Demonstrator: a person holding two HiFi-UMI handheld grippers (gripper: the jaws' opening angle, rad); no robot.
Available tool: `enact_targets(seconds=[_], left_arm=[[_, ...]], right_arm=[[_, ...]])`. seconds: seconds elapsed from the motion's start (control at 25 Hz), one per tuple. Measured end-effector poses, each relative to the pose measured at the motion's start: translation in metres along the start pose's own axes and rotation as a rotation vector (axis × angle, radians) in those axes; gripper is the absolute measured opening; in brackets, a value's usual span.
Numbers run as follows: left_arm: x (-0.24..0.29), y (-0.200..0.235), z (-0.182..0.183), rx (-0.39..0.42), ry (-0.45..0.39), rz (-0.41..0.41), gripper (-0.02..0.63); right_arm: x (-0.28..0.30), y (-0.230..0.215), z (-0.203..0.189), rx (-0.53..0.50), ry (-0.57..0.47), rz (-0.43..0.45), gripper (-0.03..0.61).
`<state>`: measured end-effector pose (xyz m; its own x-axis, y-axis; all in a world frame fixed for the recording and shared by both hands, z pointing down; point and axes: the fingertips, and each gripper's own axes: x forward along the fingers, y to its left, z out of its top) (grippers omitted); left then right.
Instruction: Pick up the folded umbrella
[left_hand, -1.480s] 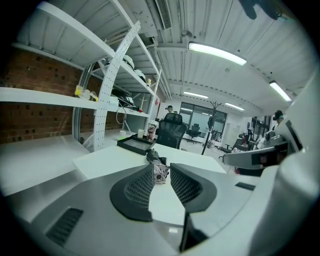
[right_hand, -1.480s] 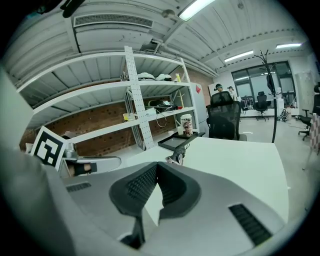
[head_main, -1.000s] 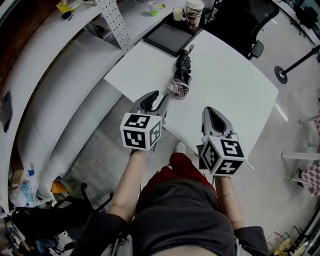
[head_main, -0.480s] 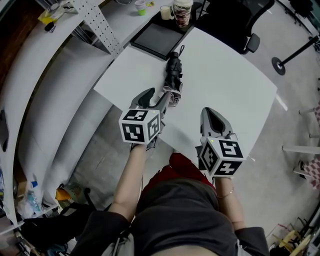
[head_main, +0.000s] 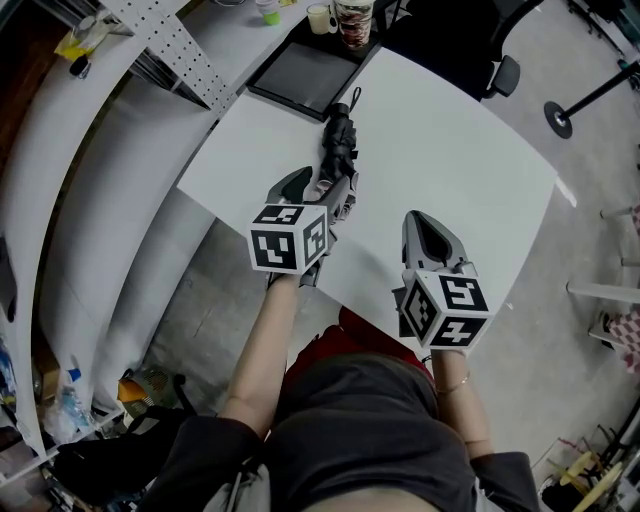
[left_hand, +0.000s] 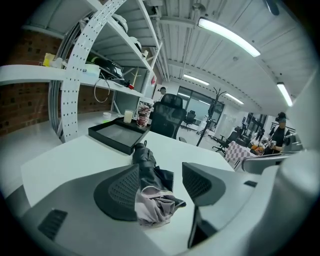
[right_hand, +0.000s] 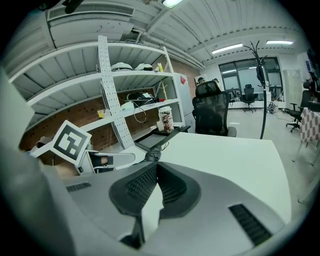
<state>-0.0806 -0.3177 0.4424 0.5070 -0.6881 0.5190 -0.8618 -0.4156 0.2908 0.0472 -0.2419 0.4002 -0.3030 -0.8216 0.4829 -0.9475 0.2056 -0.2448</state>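
Note:
The folded black umbrella (head_main: 338, 150) lies on the white table (head_main: 450, 150), its loose grey-pink fabric end towards me. My left gripper (head_main: 318, 190) is open at that near end. In the left gripper view the umbrella (left_hand: 150, 180) has its crumpled end between the two pads, and my left gripper (left_hand: 160, 172) has just been opening wider; the pads do not press on it. My right gripper (head_main: 428, 232) hovers over the table's near edge, to the right of the umbrella, shut with its tips together and nothing in it. In the right gripper view my right gripper (right_hand: 156, 167) is shut.
A black tray (head_main: 305, 75) sits at the table's far corner just beyond the umbrella, with cups (head_main: 335, 17) behind it. A perforated shelf upright (head_main: 175, 45) and curved white shelves run along the left. A black office chair (head_main: 460, 40) stands at the far side.
My left gripper has moved forward over the table to the umbrella's near end and its jaws have spread. My right gripper has shifted slightly forward, still shut.

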Motion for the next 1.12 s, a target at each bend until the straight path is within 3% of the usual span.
enact_targets(seconds=[0.64,1.12], left_arm=[[0.051,0.014,0.003,0.024,0.084,0.035,0.284],[0.075,0.028,-0.002,-0.036,0.147,0.036,0.295]], right_arm=[[0.041,-0.033,-0.005,0.004,0.063,-0.020,0.018],[0.074,-0.035,-0.010,-0.029,0.114,0.011,0.018]])
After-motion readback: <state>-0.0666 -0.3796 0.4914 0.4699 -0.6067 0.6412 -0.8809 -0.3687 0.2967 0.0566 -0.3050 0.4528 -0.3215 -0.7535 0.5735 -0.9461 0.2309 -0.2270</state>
